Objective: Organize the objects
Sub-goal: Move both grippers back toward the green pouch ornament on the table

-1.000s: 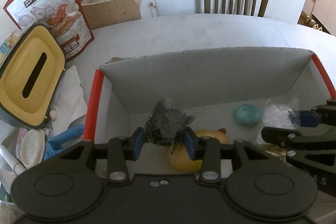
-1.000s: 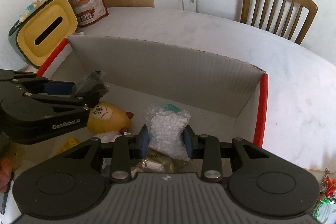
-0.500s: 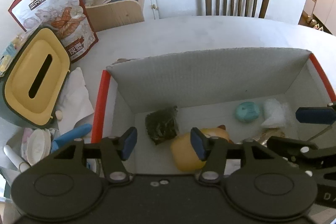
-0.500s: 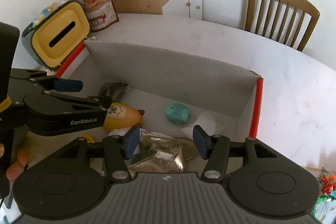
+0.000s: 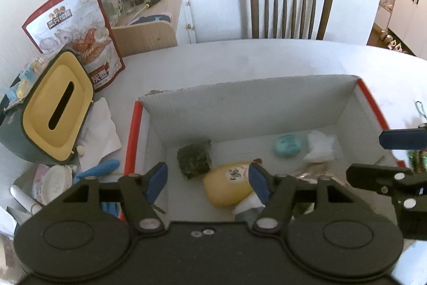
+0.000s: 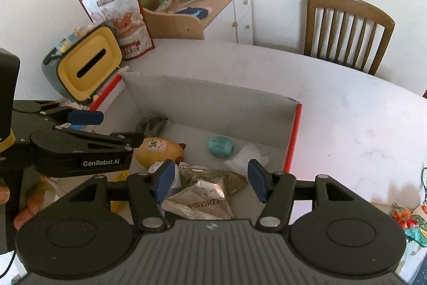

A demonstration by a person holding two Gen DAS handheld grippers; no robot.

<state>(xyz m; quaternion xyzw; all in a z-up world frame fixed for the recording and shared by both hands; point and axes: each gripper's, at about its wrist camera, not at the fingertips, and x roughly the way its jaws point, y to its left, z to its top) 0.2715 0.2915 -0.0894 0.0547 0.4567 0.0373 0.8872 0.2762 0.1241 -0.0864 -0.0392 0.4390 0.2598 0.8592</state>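
A cardboard box with red edges sits on the white table. Inside lie a dark crinkled packet, a yellow plush toy, a teal round object, a clear bag of white bits and silver foil packets. My left gripper hangs open above the box's near left side, empty. My right gripper is open above the foil packets, holding nothing; in the left wrist view the right gripper shows at the right edge.
Left of the box stand a yellow-lidded tissue box, a snack bag, white tissue and a blue handle. A wooden chair and a cluttered side cabinet are behind the table. Small trinkets lie right.
Both grippers opened and pulled up and back. The dark packet dropped from the left gripper and the bag of white bits from the right; both now lie in the box.
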